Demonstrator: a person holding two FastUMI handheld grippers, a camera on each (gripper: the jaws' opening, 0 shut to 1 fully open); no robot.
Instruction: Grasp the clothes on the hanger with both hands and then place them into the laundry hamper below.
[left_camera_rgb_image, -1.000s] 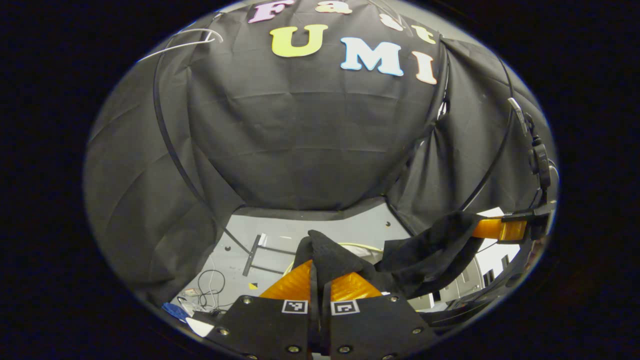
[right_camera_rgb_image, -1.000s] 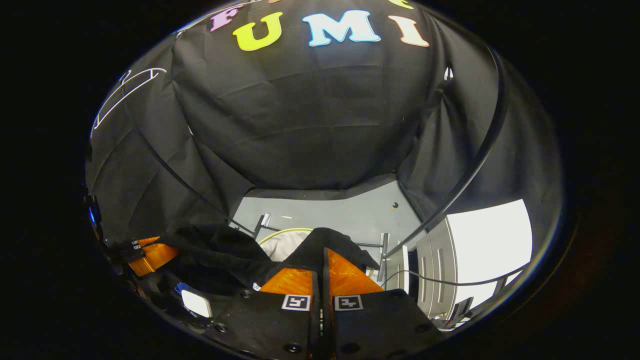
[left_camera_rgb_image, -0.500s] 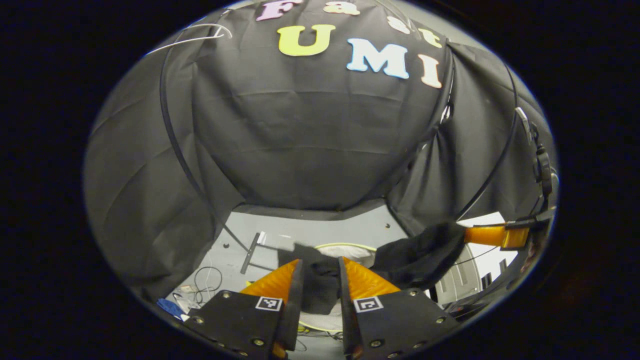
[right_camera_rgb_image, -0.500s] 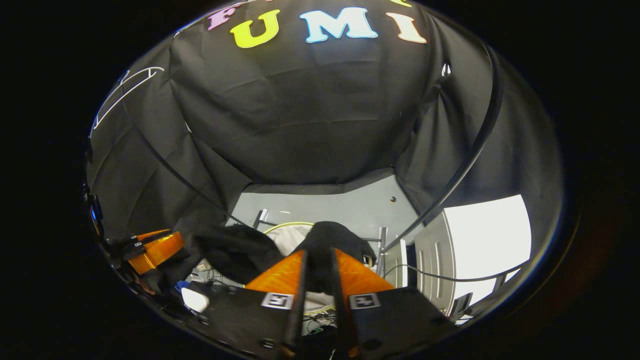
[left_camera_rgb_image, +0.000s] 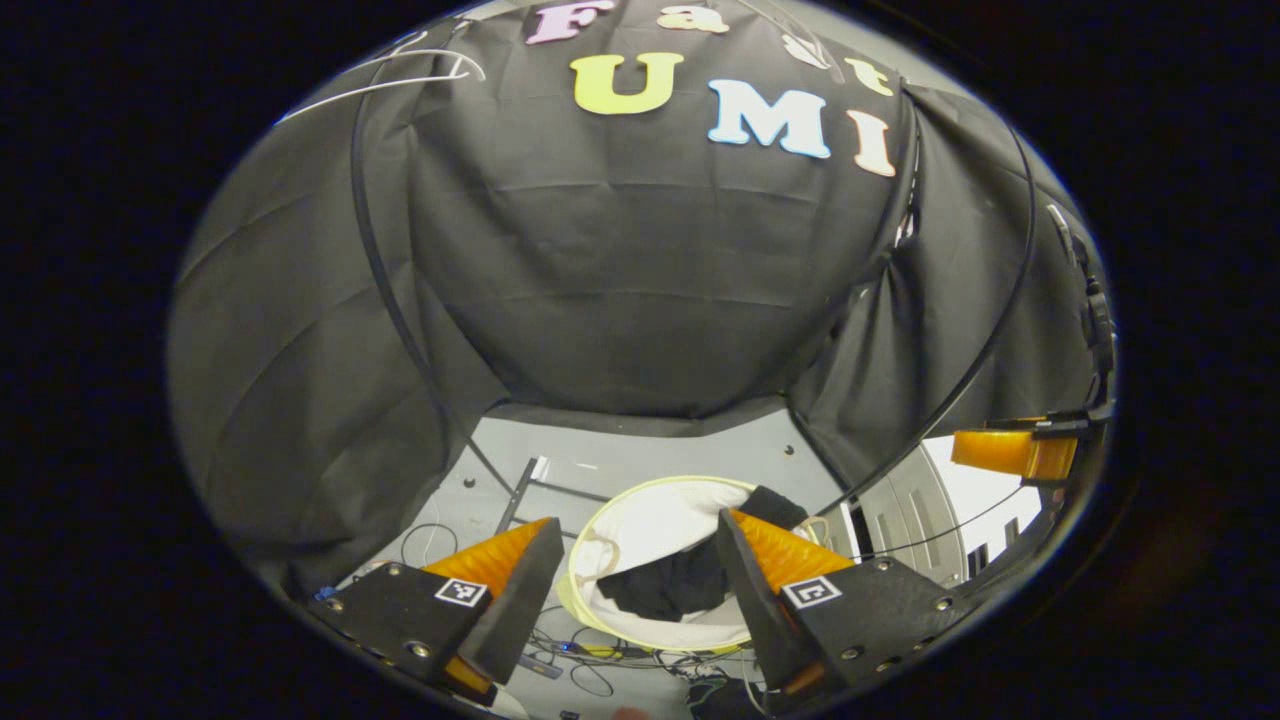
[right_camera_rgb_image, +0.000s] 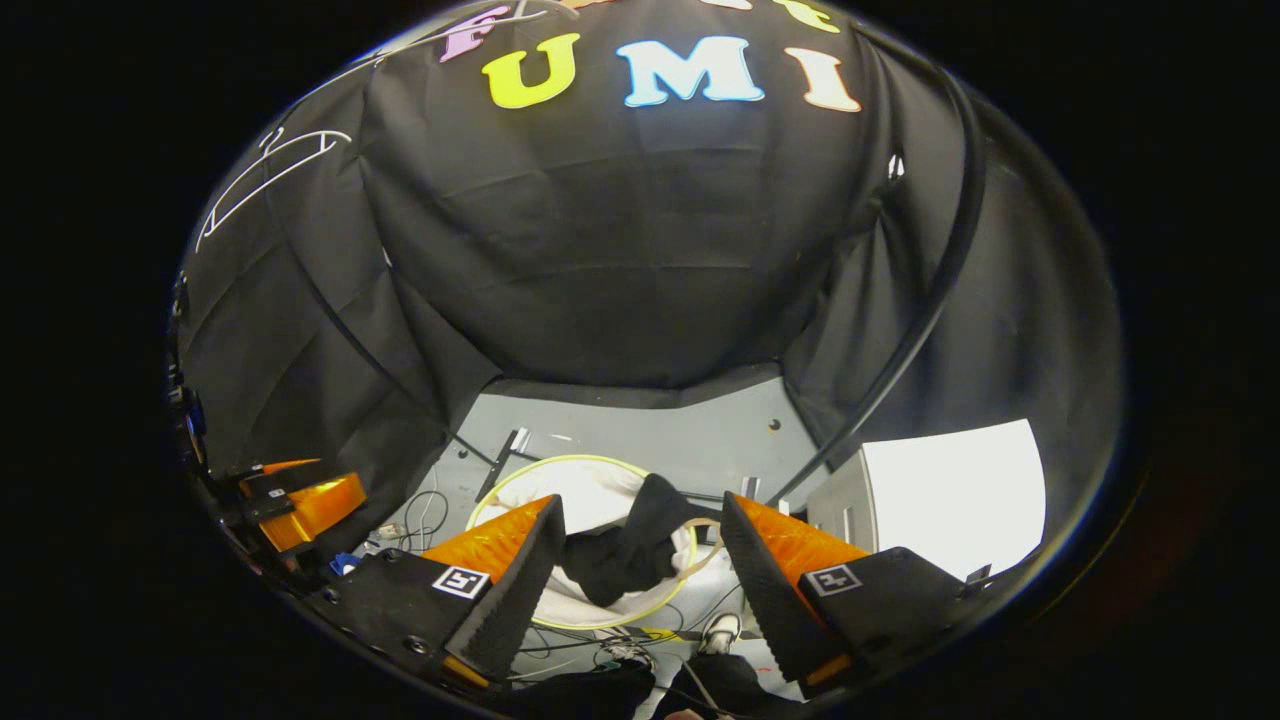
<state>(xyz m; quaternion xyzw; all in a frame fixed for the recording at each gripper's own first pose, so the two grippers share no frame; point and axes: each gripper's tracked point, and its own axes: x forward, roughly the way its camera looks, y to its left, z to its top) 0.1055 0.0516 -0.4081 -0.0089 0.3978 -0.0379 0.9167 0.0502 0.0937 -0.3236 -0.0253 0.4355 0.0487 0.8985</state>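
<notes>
The black garment (left_camera_rgb_image: 680, 590) lies inside the white laundry hamper (left_camera_rgb_image: 650, 520) with the yellow rim, one corner draped over the rim's right side. My left gripper (left_camera_rgb_image: 636, 520) hangs open above it with nothing between its orange fingers. In the right gripper view the same garment (right_camera_rgb_image: 625, 555) sprawls across the hamper (right_camera_rgb_image: 585, 490) and over its rim, and my right gripper (right_camera_rgb_image: 641, 500) is open and empty above it. The bare white wire hanger (right_camera_rgb_image: 270, 180) hangs high at the upper left, and the hanger (left_camera_rgb_image: 390, 75) also appears in the left gripper view. Each gripper shows at the other view's edge: the right gripper (left_camera_rgb_image: 1010, 452), the left gripper (right_camera_rgb_image: 305, 500).
The hamper stands on a grey floor (right_camera_rgb_image: 680, 435) between the metal feet of a rack (left_camera_rgb_image: 520, 490). Loose cables (left_camera_rgb_image: 430, 540) lie to its left. A white cabinet (right_camera_rgb_image: 950, 490) stands at the right. Black cloth walls close in behind and on both sides.
Both grippers went from shut on the black garment to wide open. The garment dropped out of them into the hamper below.
</notes>
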